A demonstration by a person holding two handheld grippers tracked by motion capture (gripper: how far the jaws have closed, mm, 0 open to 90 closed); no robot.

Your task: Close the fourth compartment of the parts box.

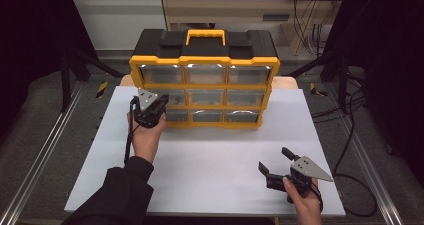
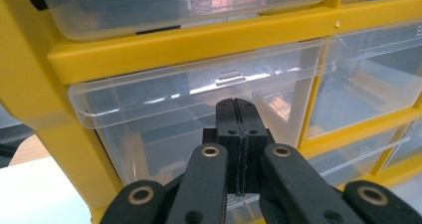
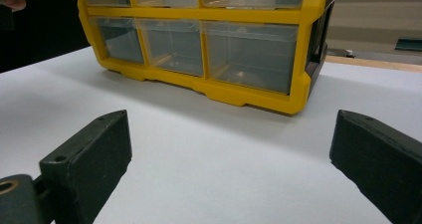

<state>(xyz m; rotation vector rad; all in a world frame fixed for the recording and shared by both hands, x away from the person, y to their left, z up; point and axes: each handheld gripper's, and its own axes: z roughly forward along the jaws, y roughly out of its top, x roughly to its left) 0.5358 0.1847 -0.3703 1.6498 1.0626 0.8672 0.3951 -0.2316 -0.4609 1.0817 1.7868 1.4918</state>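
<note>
A yellow and black drawer cabinet [image 1: 204, 61] with clear plastic drawers stands at the back of the white table. My left gripper [image 1: 161, 104] is held up against its left column. In the left gripper view the gripper [image 2: 235, 105] is shut, jaws pressed flat together. Its tips sit just under the front lip of the middle-left clear drawer [image 2: 164, 102], and nothing shows between the pads. My right gripper [image 1: 273, 158] rests low on the table at the front right, well away from the cabinet. It [image 3: 229, 144] stands wide open and holds nothing.
The white table [image 1: 215, 155] runs bare between the cabinet [image 3: 249, 97] and the front edge. A yellow carry handle [image 1: 205, 34] tops the cabinet. Black frame bars and cables [image 1: 350, 135] lie off the table's right side.
</note>
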